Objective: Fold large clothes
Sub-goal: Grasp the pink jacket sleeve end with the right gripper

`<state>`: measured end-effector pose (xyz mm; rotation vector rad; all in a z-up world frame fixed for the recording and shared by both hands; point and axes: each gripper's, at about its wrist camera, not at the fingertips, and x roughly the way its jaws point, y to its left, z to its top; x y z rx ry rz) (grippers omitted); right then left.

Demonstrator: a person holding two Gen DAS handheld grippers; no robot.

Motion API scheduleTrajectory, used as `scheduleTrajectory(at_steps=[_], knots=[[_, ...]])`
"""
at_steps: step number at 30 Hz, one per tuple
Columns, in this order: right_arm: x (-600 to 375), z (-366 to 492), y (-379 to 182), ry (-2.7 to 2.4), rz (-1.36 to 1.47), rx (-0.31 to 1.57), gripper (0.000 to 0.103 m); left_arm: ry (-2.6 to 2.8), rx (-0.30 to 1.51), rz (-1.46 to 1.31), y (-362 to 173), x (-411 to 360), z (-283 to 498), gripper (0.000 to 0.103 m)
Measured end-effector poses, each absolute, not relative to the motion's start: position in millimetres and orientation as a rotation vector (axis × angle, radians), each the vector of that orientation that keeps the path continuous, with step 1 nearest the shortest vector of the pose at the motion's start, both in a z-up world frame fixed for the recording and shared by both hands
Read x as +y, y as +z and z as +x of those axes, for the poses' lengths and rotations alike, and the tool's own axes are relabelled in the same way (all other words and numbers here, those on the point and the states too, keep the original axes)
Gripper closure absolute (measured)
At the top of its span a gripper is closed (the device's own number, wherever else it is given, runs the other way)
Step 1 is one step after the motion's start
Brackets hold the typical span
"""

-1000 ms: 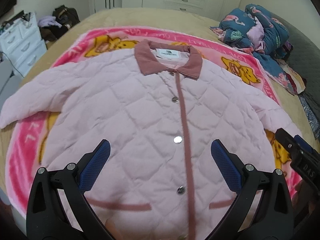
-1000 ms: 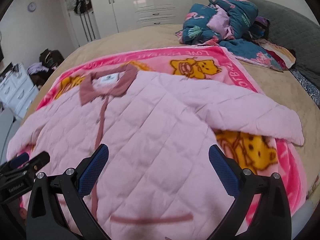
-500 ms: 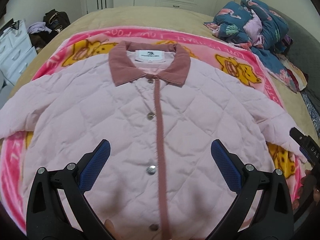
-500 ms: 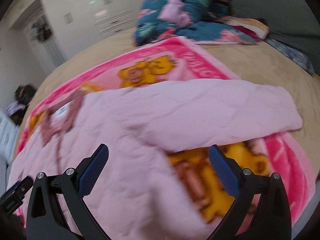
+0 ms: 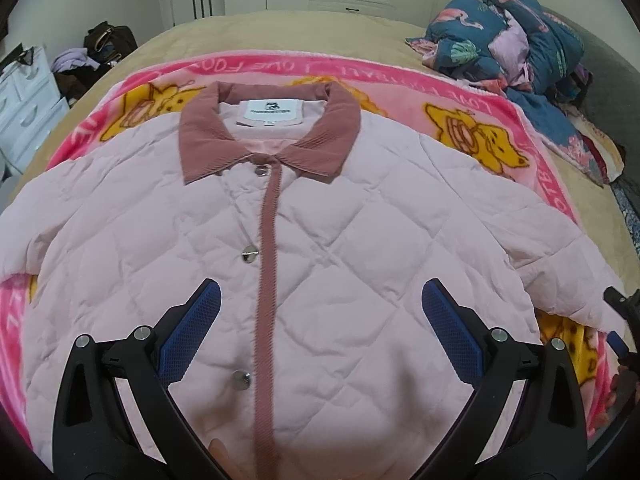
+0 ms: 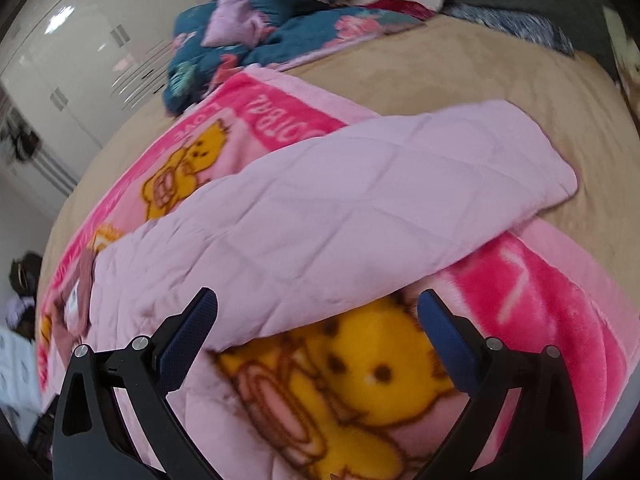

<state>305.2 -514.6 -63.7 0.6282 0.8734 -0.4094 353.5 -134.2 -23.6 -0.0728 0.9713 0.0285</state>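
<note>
A pale pink quilted jacket [image 5: 344,240] with a dusty-rose collar [image 5: 268,136] and placket lies flat, front up and buttoned, on a pink cartoon-bear blanket [image 5: 520,128]. My left gripper [image 5: 320,320] is open and empty, hovering over the jacket's lower front. My right gripper [image 6: 316,320] is open and empty, just above the jacket's right sleeve [image 6: 400,192], whose cuff lies out to the right on the blanket [image 6: 560,280]. Part of the right gripper shows at the right edge of the left wrist view [image 5: 624,320].
The blanket lies on a tan bed [image 5: 280,32]. A heap of blue flowered bedding [image 5: 512,40] sits at the far right of the bed. A white drawer unit [image 5: 24,100] and a dark bag [image 5: 108,40] stand at the left, white wardrobes behind.
My left gripper has moved forward over the jacket, toward the collar. My right gripper has swung right and dropped toward the right sleeve. Both stay open.
</note>
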Motion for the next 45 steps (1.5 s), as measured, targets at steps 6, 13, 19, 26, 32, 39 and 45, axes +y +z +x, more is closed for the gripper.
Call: scheduleTrajectory(at_steps=[6, 13, 19, 26, 32, 39, 45], knots=[[-548.9, 291.6, -73.8, -0.482, 0.759, 0.839, 0.004, 0.028, 0.997, -0.048, -34.0, -150.6, 364.3, 0.009], [-578.2, 287.0, -91.9, -0.557, 0.879, 0.821, 0.004, 0.025, 1.021, -0.027, -44.1, -159.6, 372.4, 0.009], [-596.0, 291.5, -108.4, -0.550, 0.973, 0.806, 0.004, 0.020, 1.029, -0.018, -47.6, -158.7, 378.5, 0.009], [-617.8, 296.9, -124.7, -0.514, 1.060, 0.726, 0.004, -0.003, 1.046, -0.011, -45.5, -152.3, 389.9, 0.009], [-638.0, 293.2, -119.9, -0.474, 1.107, 0.587, 0.024, -0.012, 1.044, -0.033, -34.9, -134.9, 397.5, 0.009], [-636.5, 298.4, -89.6, -0.436, 1.004, 0.485, 0.073, -0.055, 1.039, -0.043, -23.3, -122.2, 401.2, 0.009], [-602.1, 306.5, -37.5, -0.302, 0.868, 0.389, 0.083, -0.040, 1.015, -0.073, -10.1, -103.3, 400.7, 0.009]])
